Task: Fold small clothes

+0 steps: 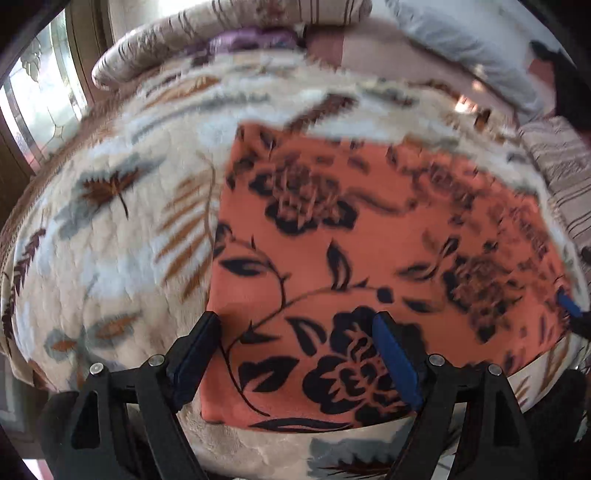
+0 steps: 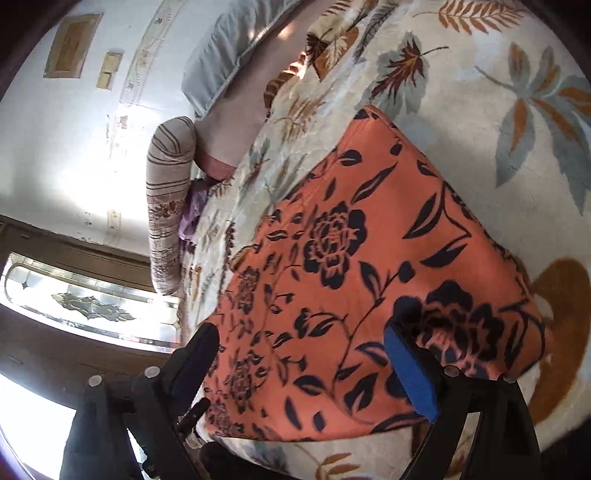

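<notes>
An orange cloth with black flowers point(image 1: 369, 251) lies flat as a folded rectangle on a cream leaf-patterned blanket point(image 1: 122, 258). My left gripper point(image 1: 295, 325) is open and empty, its blue-padded fingers spread over the cloth's near left corner. In the right wrist view the same cloth point(image 2: 351, 295) fills the middle. My right gripper point(image 2: 301, 339) is open and empty, just above the cloth's near edge. The right gripper's blue fingertip point(image 1: 570, 304) shows at the cloth's right edge in the left wrist view.
A striped bolster point(image 1: 221, 33) and a purple cloth point(image 1: 251, 37) lie at the blanket's far edge. A grey pillow point(image 1: 461, 44) lies beside them. A window point(image 2: 92, 306) and a white wall point(image 2: 74, 129) stand beyond the bed.
</notes>
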Tool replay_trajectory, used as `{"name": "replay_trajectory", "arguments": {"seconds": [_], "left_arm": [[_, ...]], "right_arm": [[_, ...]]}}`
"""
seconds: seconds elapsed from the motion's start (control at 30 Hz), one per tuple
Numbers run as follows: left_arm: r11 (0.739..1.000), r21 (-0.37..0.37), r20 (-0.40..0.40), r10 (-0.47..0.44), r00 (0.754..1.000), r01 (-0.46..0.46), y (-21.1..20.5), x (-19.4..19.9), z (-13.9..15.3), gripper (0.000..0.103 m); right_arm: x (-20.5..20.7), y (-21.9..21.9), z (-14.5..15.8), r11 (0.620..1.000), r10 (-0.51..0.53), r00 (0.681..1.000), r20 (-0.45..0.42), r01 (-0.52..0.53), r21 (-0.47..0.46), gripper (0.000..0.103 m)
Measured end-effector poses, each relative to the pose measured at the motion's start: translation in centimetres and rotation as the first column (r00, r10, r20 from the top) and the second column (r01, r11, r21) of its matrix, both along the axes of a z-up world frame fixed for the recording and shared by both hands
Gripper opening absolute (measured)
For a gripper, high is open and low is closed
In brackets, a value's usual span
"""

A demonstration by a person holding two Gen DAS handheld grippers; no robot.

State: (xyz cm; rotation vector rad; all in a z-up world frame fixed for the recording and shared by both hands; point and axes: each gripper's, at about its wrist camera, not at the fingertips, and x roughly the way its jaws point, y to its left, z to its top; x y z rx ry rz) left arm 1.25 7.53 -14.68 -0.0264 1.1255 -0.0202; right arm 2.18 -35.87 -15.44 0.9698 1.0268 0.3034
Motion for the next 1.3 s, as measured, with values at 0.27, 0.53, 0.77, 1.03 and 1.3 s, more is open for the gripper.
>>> {"name": "replay_trajectory", "arguments": {"seconds": [0.27,0.53,0.77,1.03,1.3], "left_arm": [[1.000,0.005,0.121,-0.023,0.992,0.022,0.7,-1.2,2.9,0.089],[0.999,-0.039,0.030,0.009,1.000,-0.008,2.0,-0.4,-0.3,0.092],[1.000,-0.025,0.038,0.003,0.999,-0.003,1.7,-0.2,-0.5,0.095],[1.000,-0.026,0.039,0.007,0.999,-0.006,1.9,-0.6,-0.4,0.096],[0.999,-0.032,0.084,0.033,0.996,-0.031,2.4,-2.3,2.8,0.096]], "right_arm": [[2.3,-0.9,2.9,1.000,0.004,0.999,0.042,-0.005,0.019,0.093],[12.5,-3.2,-1.4,0.997,-0.044,0.995,-0.094,0.050,0.062,0.093],[15.1,-6.5,-1.3,0.978,-0.185,0.978,-0.097,0.193,0.082,0.093],[8.9,0.9,1.0,0.985,0.094,0.995,-0.020,-0.090,0.147,0.093],[2.2,0.3,1.4,0.988,0.016,1.000,0.000,-0.015,0.155,0.093]]}}
